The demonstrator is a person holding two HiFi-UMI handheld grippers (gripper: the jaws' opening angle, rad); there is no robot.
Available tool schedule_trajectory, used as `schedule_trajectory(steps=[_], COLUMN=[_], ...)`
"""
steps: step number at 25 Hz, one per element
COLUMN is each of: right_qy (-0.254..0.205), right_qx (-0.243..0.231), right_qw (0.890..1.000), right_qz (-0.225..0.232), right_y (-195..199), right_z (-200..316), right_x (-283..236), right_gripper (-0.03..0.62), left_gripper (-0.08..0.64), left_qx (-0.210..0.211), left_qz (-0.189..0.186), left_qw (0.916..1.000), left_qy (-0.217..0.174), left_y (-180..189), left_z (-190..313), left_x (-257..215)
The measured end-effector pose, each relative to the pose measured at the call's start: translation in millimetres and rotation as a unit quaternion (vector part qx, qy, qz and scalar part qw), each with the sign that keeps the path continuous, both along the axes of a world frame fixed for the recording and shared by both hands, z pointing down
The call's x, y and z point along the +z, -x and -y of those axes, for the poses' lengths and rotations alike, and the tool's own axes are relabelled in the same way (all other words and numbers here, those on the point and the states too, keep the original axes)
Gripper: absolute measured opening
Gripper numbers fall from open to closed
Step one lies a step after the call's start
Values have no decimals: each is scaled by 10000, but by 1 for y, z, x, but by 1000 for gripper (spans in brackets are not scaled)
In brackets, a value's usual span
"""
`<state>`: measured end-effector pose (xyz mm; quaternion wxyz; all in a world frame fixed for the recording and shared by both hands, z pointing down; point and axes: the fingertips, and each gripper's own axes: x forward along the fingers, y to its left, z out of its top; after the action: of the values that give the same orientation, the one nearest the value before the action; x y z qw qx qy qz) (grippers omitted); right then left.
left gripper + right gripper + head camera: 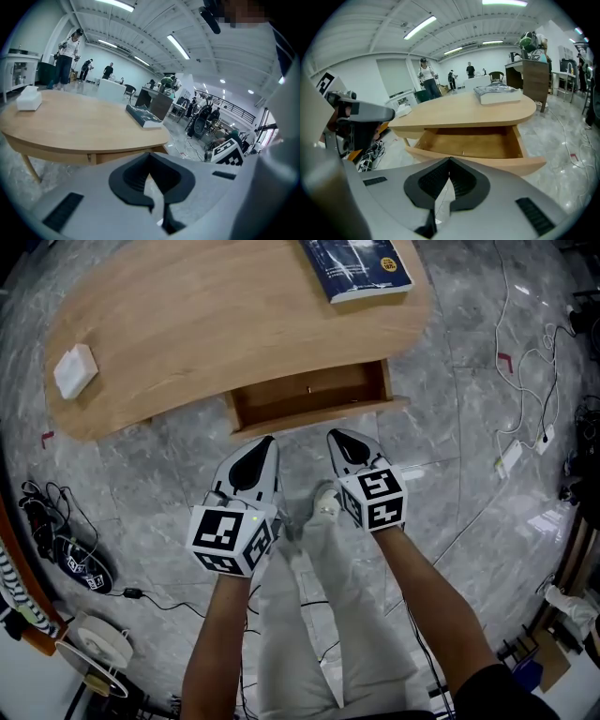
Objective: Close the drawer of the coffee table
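The light wooden coffee table (206, 315) has its drawer (309, 390) pulled out toward me, and the drawer is empty inside. The drawer front (319, 416) faces both grippers. My left gripper (269, 441) is shut on nothing, with its tip a short way in front of the drawer front, toward its left half. To its right, my right gripper (334, 434) is also shut and empty, apart from the front. In the right gripper view the open drawer (473, 143) lies just beyond the shut jaws of the right gripper (450, 160). In the left gripper view the left gripper (150, 154) points under the table top (84, 126).
A dark blue book (356, 263) lies at the table's far right and a white box (75, 369) at its left end. My legs and shoes (323, 507) stand below the grippers. Cables (534, 362) trail over the marble floor at right, and clutter (66, 540) lies at left.
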<state>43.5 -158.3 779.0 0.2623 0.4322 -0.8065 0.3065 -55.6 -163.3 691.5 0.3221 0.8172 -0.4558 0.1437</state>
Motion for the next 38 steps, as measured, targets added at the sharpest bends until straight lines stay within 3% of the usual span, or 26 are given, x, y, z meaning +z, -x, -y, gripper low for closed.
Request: schedule_trajectory(steps=[17,38], right_qy=[375,453], right_qx=[260,508], right_qw=[9984,9974], right_qz=[-326,-232], right_y=[-2,1], right_z=[6,21], right_x=[59,52], right_gripper=[12,11], left_gripper=[2,2], left_qx=[-81,-151], left_qz=[27,-133], left_qw=[9999,9994], left_qy=[148,289], left_y=[11,8], left_z=[-2,-3], left_x=[20,24])
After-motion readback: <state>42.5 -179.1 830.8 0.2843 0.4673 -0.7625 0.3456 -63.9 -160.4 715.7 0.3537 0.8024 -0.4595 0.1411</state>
